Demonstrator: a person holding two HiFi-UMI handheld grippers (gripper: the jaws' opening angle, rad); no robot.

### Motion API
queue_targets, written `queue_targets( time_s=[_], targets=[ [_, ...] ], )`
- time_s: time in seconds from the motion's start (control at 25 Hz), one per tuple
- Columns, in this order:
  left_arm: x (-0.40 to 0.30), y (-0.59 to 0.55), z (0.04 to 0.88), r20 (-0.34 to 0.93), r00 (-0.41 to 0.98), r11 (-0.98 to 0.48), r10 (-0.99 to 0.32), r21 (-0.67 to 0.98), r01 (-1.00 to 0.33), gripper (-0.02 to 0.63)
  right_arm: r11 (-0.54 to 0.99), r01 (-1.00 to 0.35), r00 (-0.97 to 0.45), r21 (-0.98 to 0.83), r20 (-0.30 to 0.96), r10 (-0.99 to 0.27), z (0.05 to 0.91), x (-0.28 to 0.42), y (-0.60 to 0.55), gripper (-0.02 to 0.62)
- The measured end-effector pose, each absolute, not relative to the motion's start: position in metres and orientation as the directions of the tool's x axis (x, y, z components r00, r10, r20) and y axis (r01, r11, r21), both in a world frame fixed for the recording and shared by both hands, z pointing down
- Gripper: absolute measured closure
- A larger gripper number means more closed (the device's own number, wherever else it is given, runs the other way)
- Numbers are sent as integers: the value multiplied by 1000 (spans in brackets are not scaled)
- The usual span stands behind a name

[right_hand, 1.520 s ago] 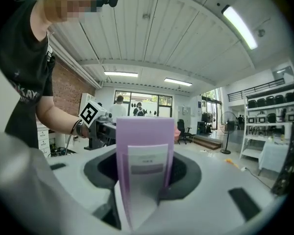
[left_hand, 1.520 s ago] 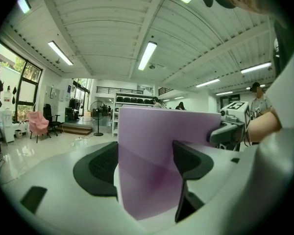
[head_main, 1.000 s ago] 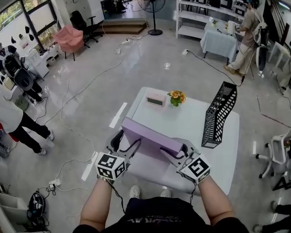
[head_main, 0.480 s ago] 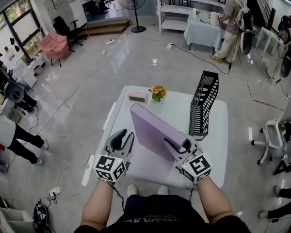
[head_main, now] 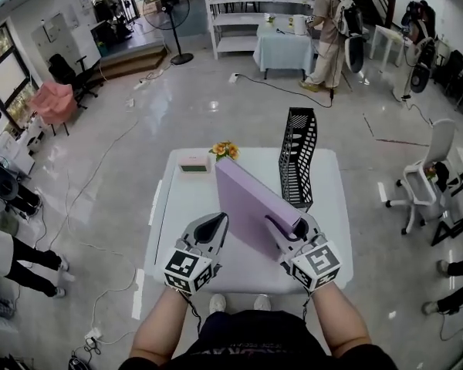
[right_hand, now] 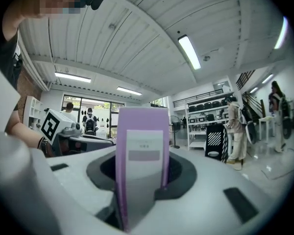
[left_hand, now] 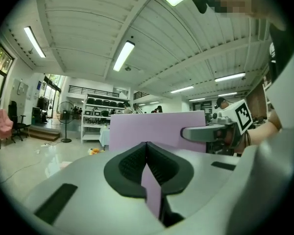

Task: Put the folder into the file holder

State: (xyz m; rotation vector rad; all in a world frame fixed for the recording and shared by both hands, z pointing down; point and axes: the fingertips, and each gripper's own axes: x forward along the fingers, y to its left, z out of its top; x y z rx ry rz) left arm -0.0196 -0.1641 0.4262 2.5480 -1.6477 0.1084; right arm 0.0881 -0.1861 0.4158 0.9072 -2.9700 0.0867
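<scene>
Head view: two forearms reach over a white table [head_main: 163, 230], each hand holding a gripper, with a lilac folder [head_main: 251, 195] carried between the two.
Left gripper [left_hand: 147, 153]: jaws shut tight together, nipping a thin lilac edge of the folder between the pads.
Right gripper [right_hand: 141, 173]: jaws partly apart and clamped on the folder's thick spine, which stands upright between the pads and carries a pale label.
Folder position: it stands on edge and runs forward, away from both tools. The left gripper has its near left corner and the right gripper its near right end. Whether its lower edge touches the table cannot be told.
File holder [head_main: 297, 156]: black mesh, upright on the table, ahead of the right gripper and just beside the folder's far end, on its right.
Beyond the left gripper: a small pot of flowers [head_main: 225, 150] and a small pale box [head_main: 193, 163] near the table's far edge.
</scene>
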Motion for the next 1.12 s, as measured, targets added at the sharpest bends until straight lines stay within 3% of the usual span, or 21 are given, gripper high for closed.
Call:
queue_targets(
  time_s=[0.52, 1.12],
  targets=[
    [3, -173, 415, 102, 682, -678, -724, 73, -731, 603, 603, -794, -606, -76, 16, -795, 384, 107, -180, 453],
    [33, -167, 398, 59, 844, -836, -534, 114, -537, 603, 333, -941, -331, -62, -36, -943, 340, 140, -143, 454]
  ],
)
